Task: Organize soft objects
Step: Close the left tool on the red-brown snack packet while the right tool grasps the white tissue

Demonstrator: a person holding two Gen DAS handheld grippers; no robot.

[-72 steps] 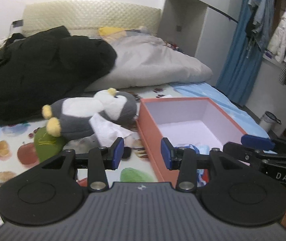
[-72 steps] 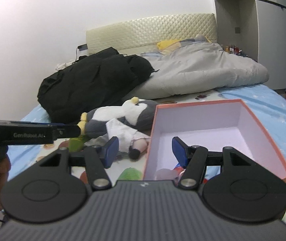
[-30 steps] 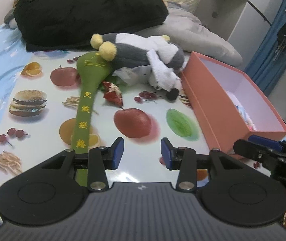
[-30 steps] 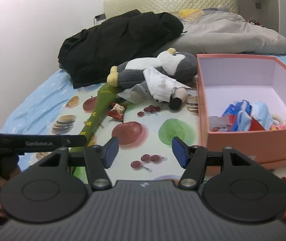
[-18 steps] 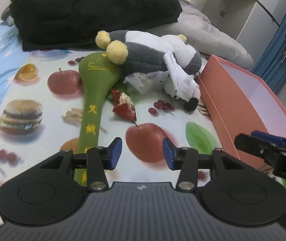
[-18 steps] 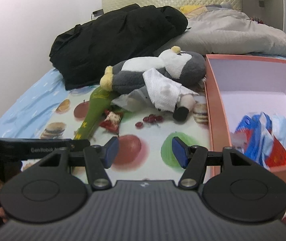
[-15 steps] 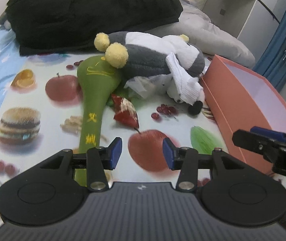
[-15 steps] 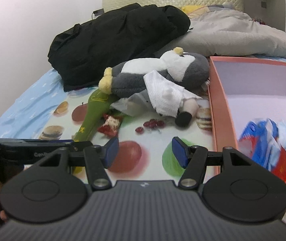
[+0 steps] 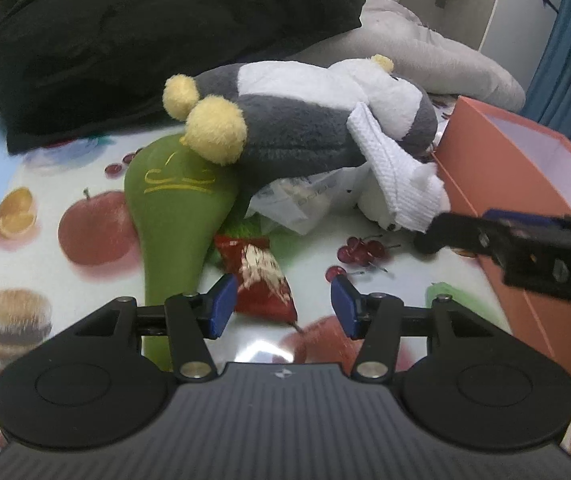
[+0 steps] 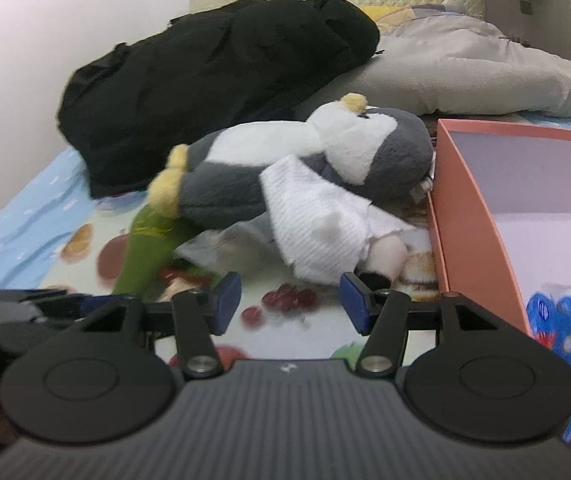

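Left gripper [image 9: 281, 306] and right gripper [image 10: 290, 300] are held wide, empty. Red snack packet [image 9: 259, 276] lies on the mat just ahead of the left gripper, nearer it; penguin plush [image 9: 309, 128] lies beyond, long axis crosswise, head beside the orange box [image 9: 525, 184].

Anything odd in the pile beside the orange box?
One thing: a crumpled red snack wrapper lies on the fruit-print mat by the green padded paddle, litter rather than a soft object. The penguin plush lies on its side, partly on the paddle.
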